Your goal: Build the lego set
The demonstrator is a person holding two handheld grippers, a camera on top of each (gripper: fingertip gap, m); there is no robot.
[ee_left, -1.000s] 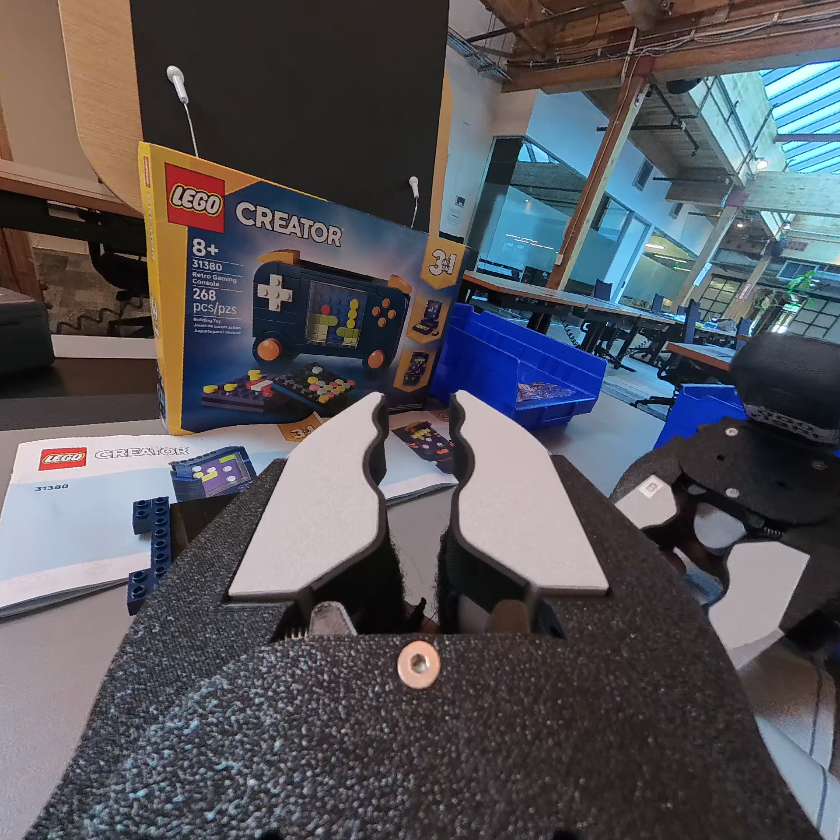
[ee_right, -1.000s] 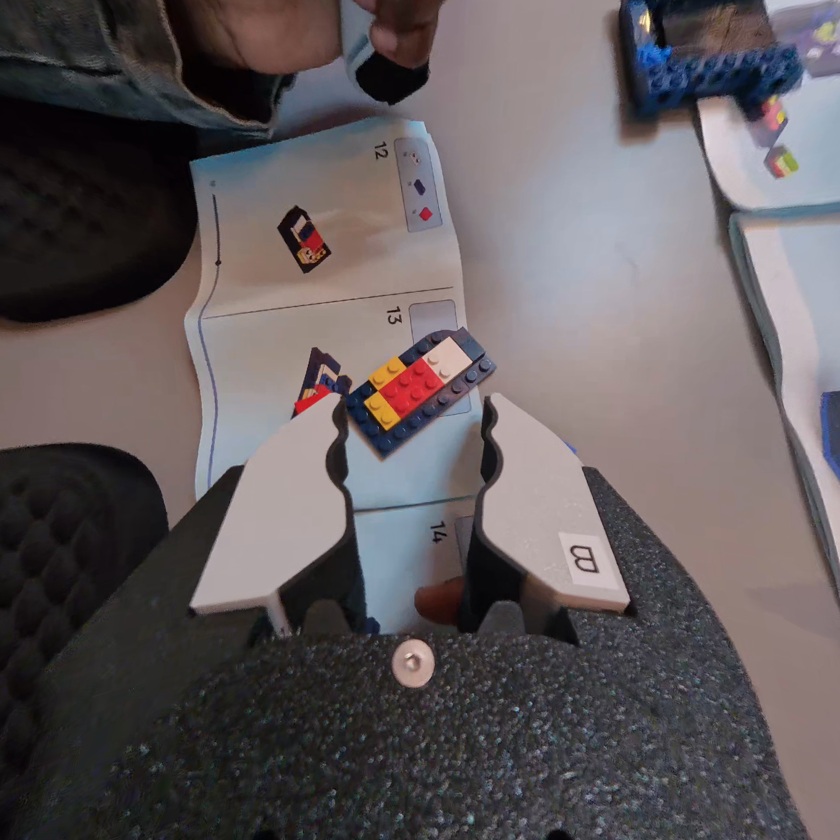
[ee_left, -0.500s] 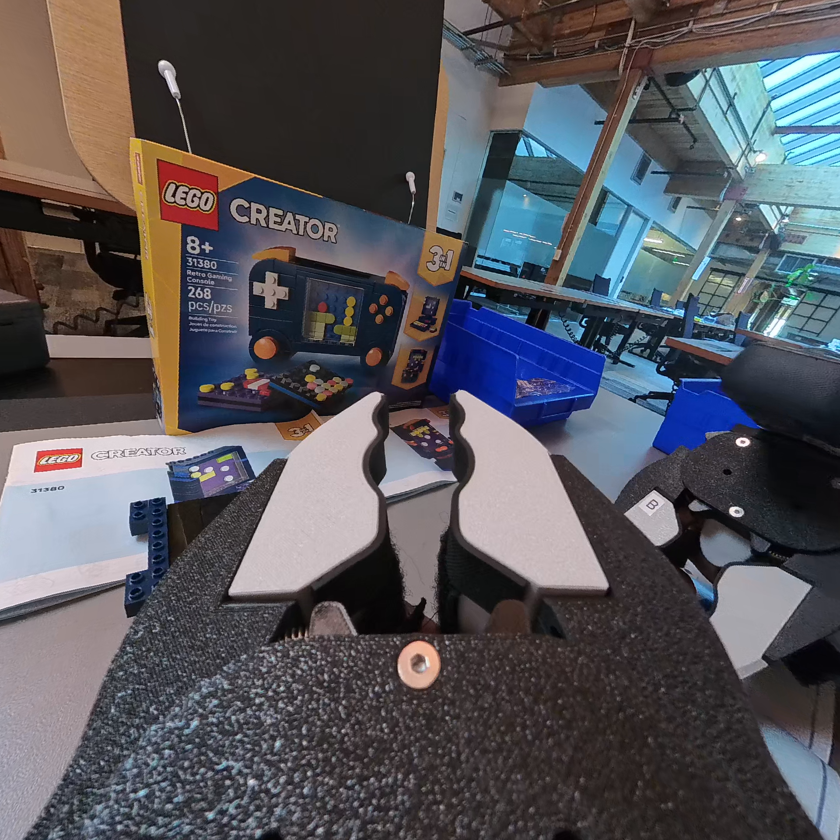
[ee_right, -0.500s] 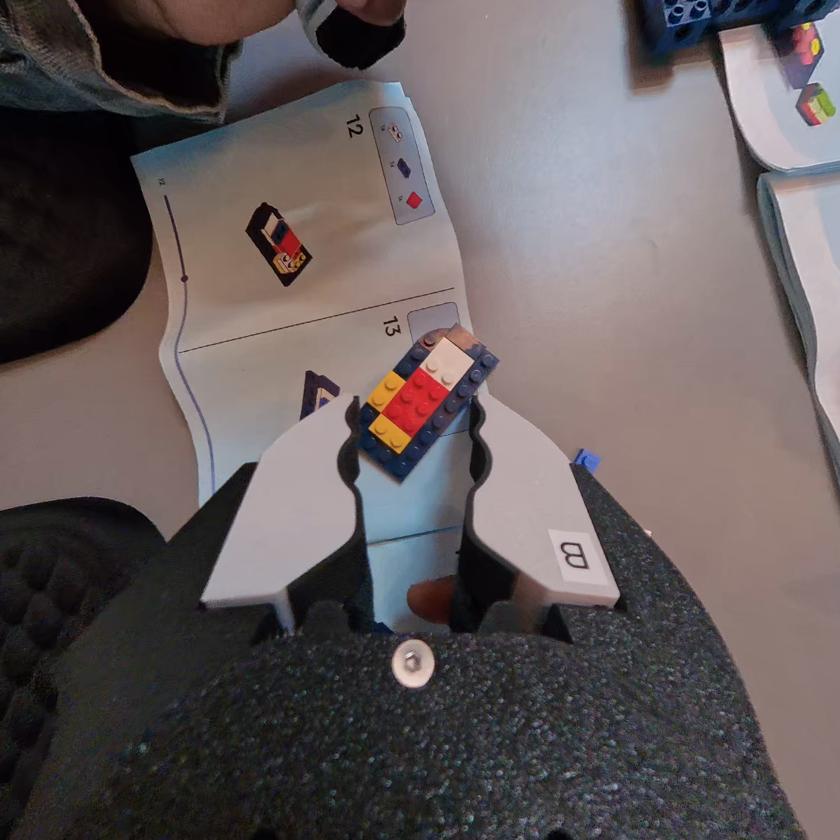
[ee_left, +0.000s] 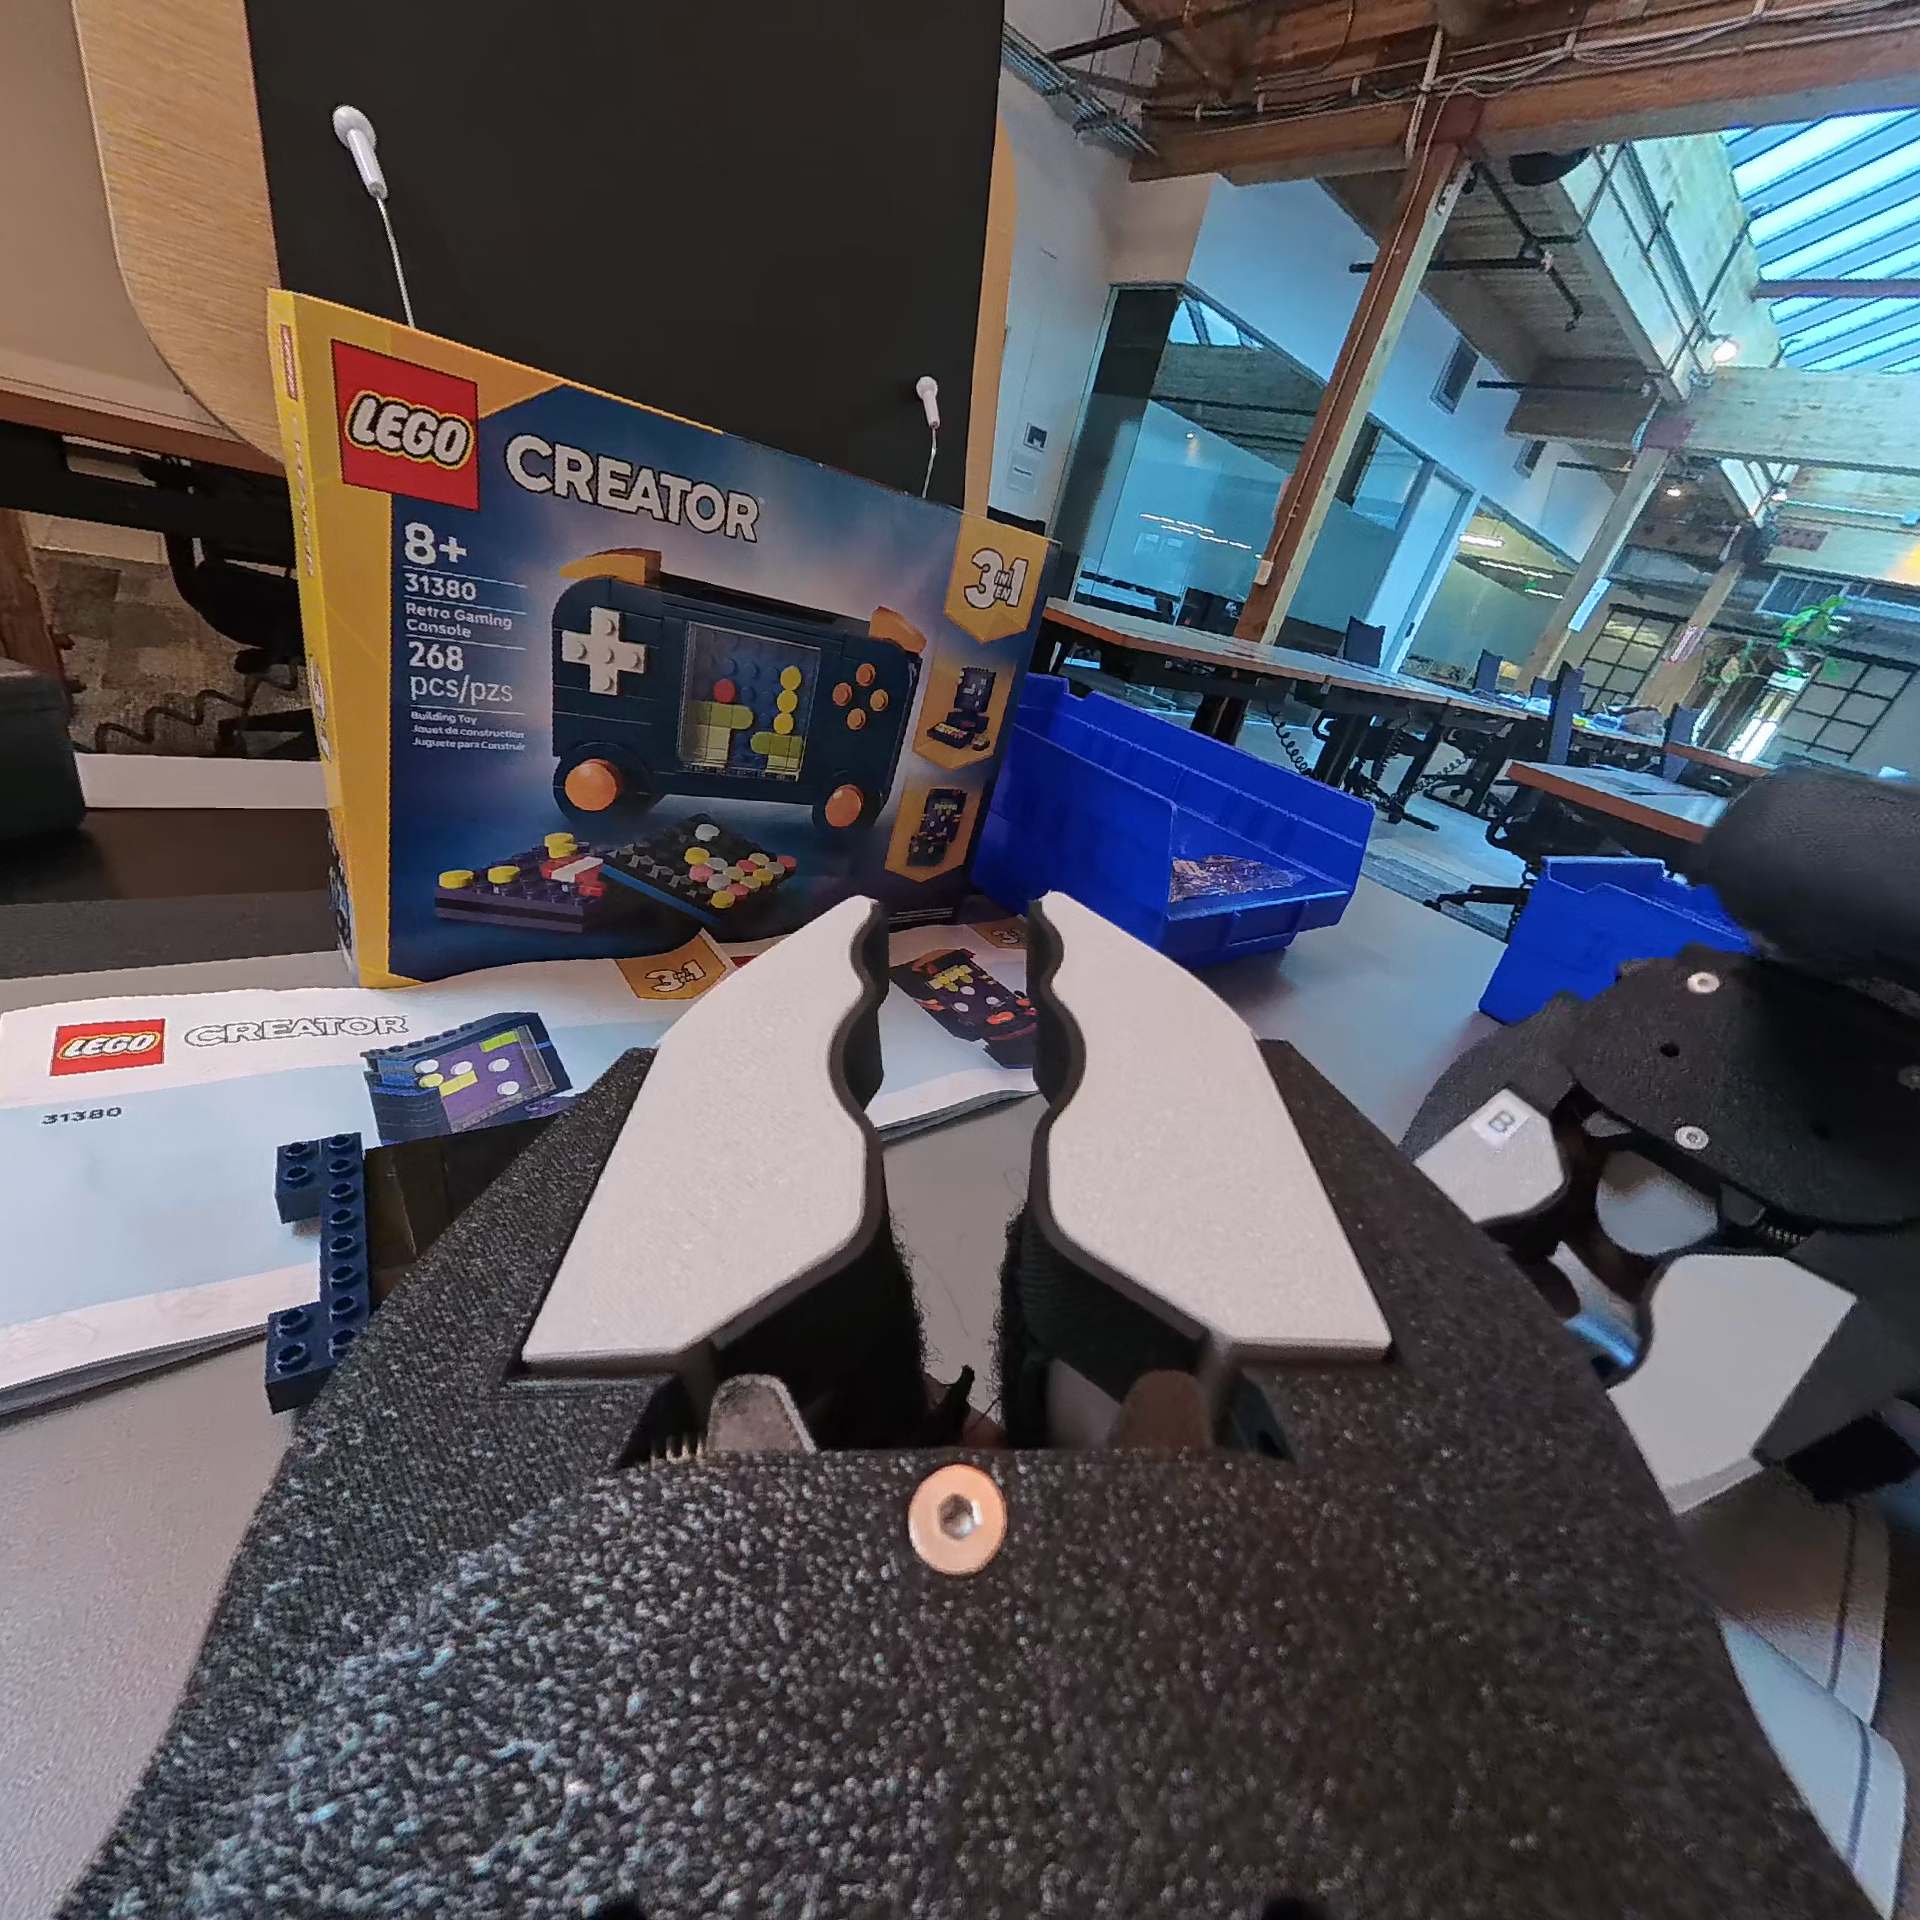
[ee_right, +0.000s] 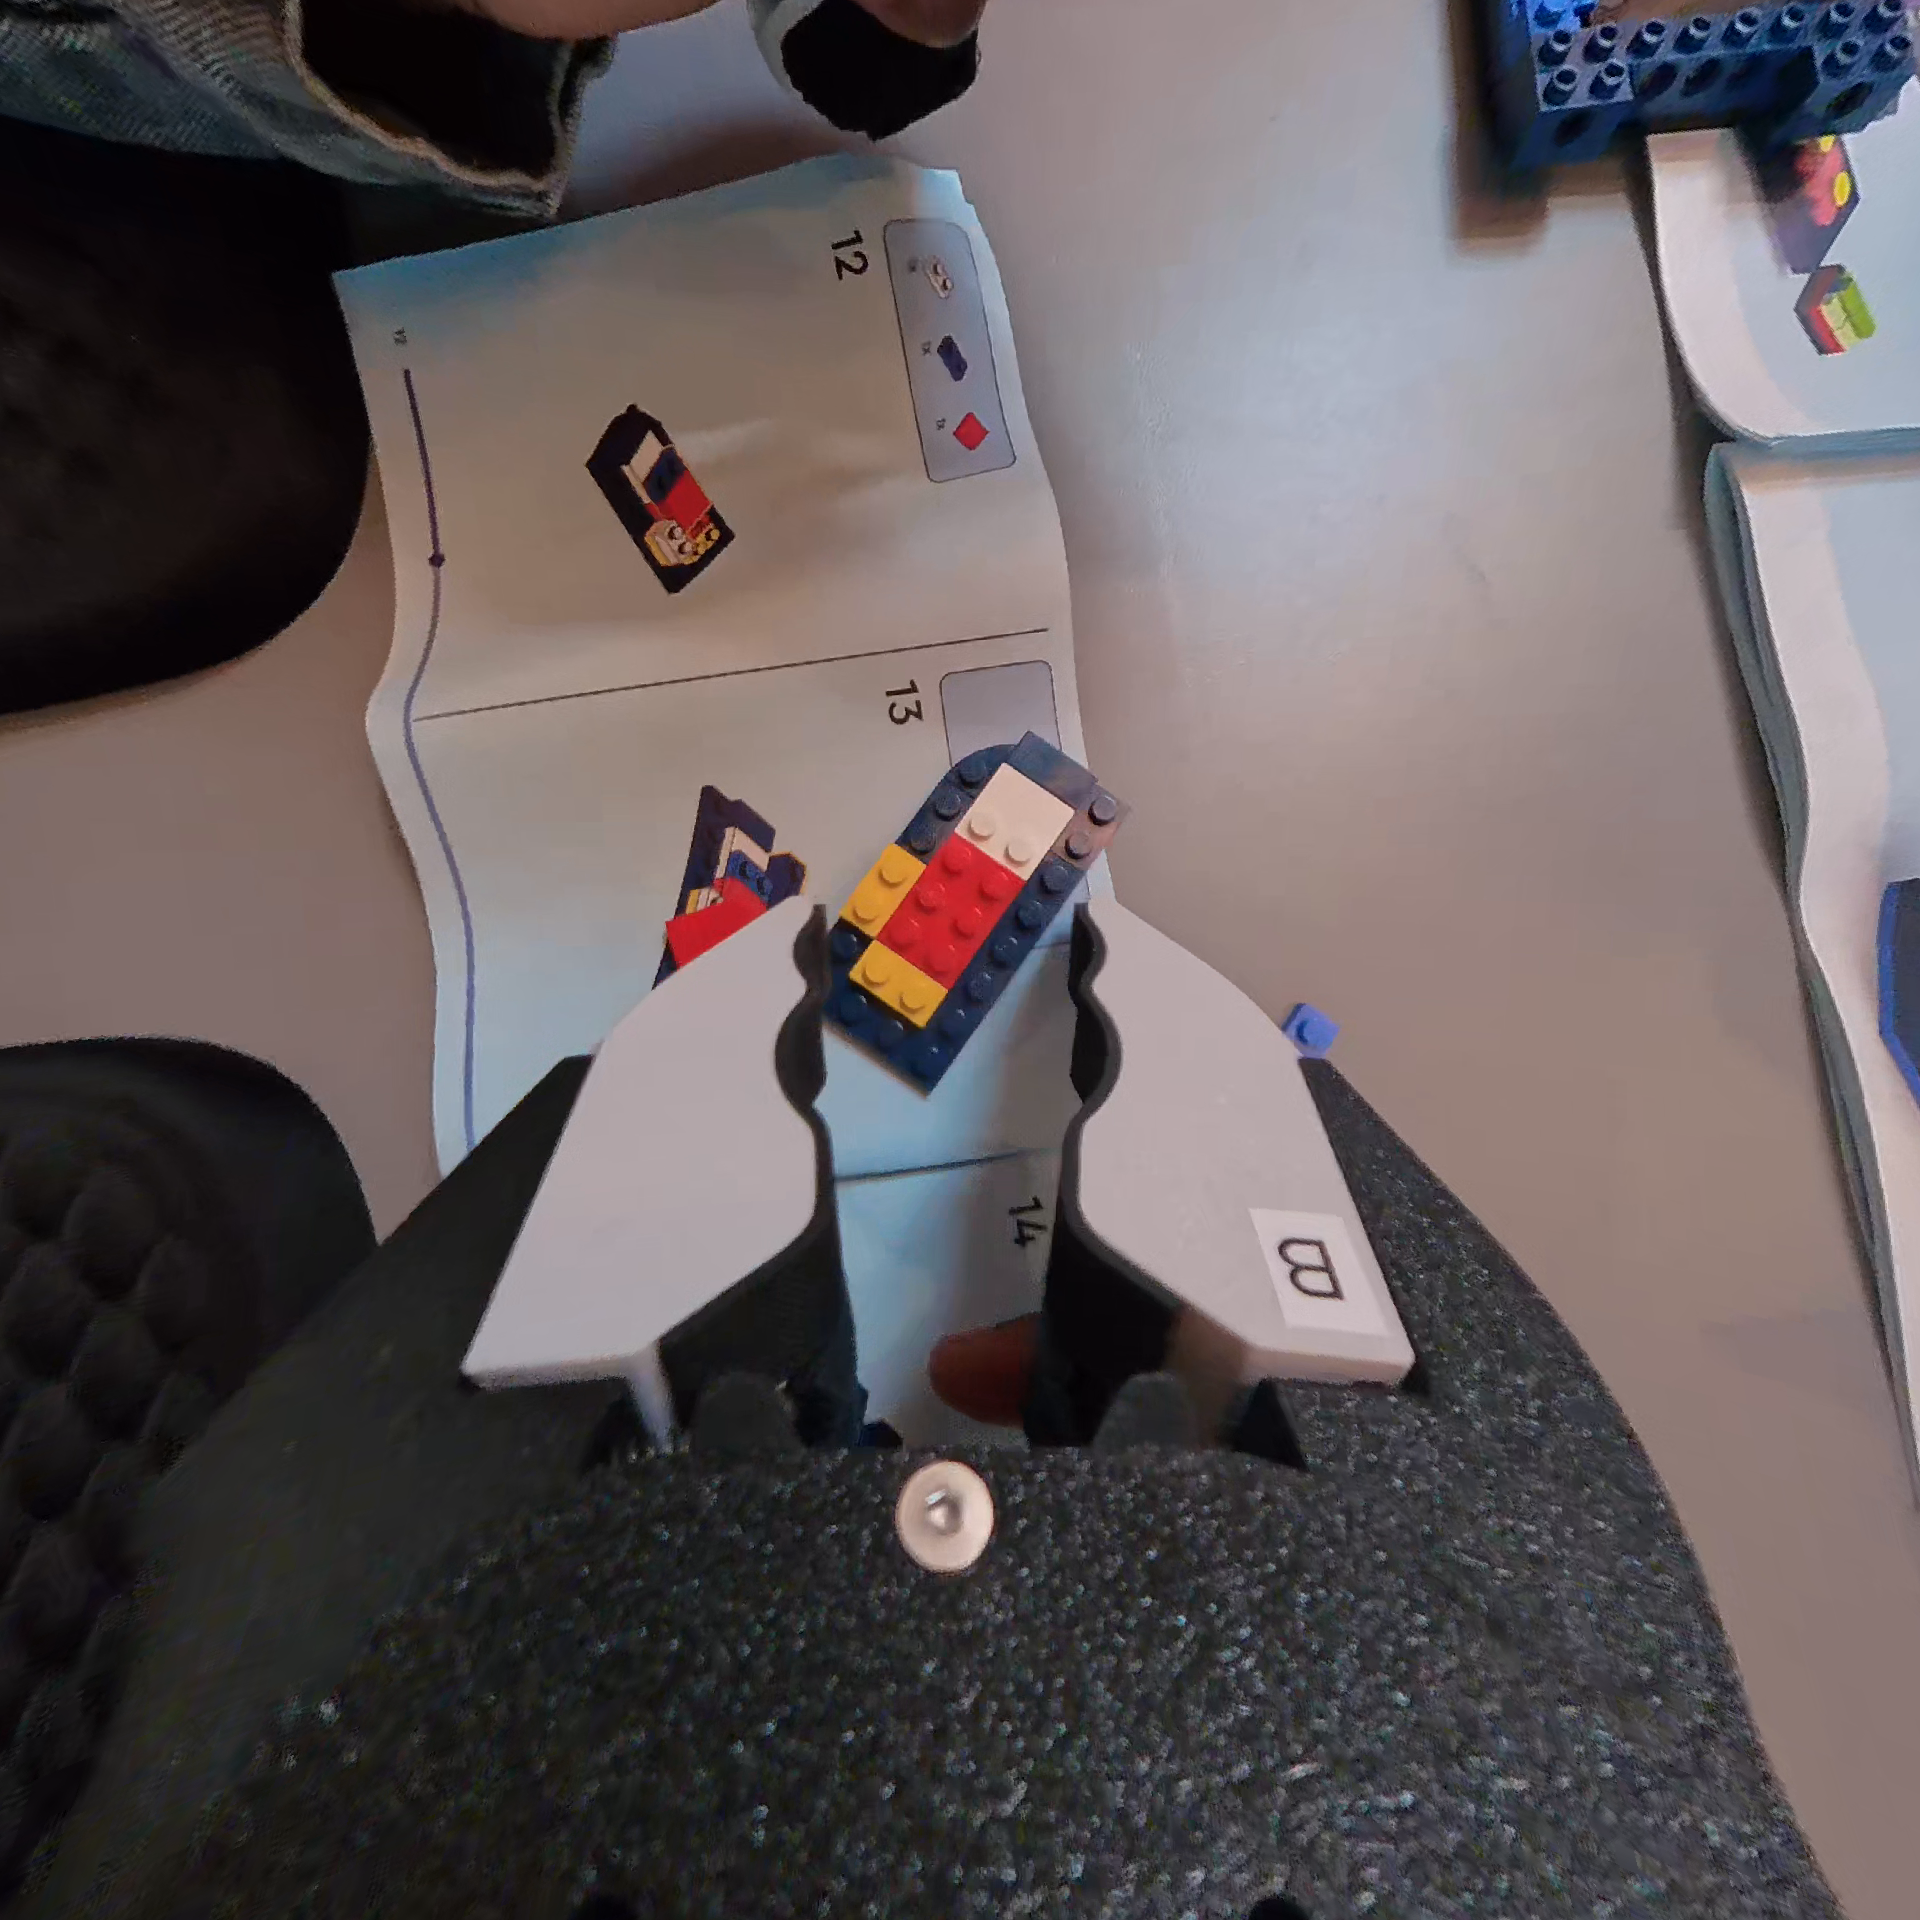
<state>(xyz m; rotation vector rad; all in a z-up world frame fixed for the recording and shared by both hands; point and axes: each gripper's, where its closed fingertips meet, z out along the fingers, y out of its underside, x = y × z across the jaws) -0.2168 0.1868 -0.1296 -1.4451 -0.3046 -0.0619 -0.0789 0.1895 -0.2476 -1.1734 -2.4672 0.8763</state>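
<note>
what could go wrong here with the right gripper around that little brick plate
1. The brick plate lies skewed between the right gripper fingers, so closing may catch corners and twist it away.
2. It rests on a loose instruction sheet, which may slide or lift.
3. A small blue brick beside the right finger could be knocked.

Writing's showing on the yellow-and-blue toy box standing far left, the booklet lying on the bench near it, the numbered instruction sheet, and a white sticker sitting on the right hand-held gripper.
</note>
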